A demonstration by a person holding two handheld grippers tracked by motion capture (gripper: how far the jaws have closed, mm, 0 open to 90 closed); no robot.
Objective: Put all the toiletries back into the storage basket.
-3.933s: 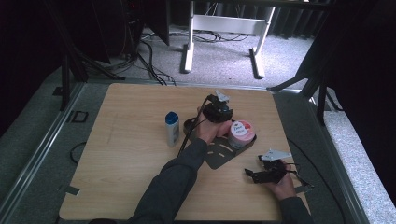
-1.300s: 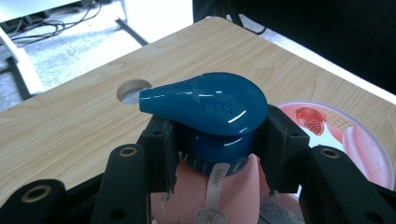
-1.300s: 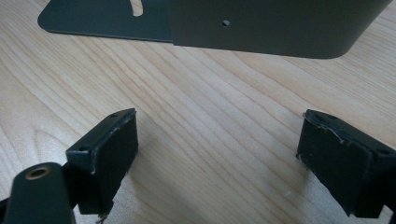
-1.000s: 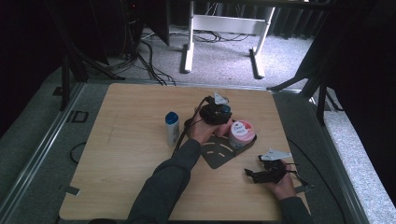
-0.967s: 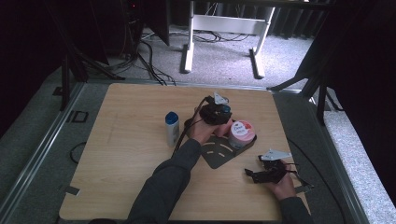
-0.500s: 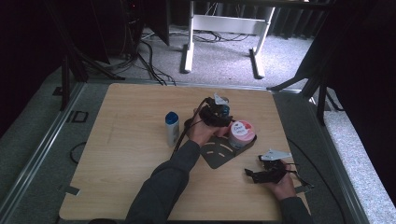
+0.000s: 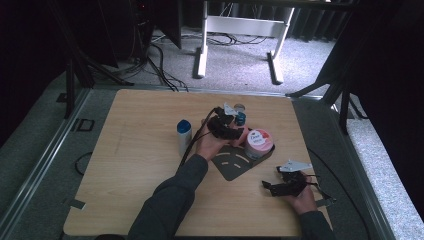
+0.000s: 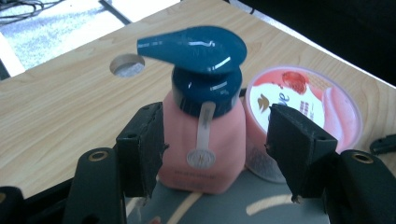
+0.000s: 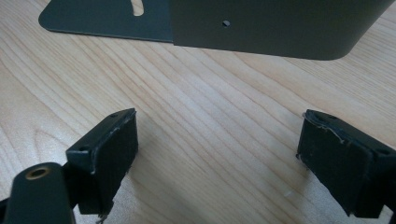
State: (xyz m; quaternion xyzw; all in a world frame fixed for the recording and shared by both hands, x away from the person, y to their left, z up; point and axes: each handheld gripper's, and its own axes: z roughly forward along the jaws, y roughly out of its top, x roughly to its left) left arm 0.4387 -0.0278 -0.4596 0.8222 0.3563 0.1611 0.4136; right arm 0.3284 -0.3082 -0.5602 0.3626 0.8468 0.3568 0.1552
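Left tongs (image 8: 212, 154) straddle a squat pink plastic pump bottle with a dark blue dispenser head (image 8: 203, 135). Their jaws have just been opening; one pad (image 8: 142, 149) sits at the bottle's side, the other (image 8: 299, 144) stands clear of it. The bottle stands upright on a dark grey metal bookend (image 8: 243, 205), with a round pink lidded tub (image 8: 303, 100) touching it just beyond the far pad. It looks light, stiff and smooth, likely slippery; the flat-sided body below the collar is the safest hold, not the pump head. Right tongs (image 9: 217, 158) gape wide and empty over the wooden surface (image 9: 210, 107).
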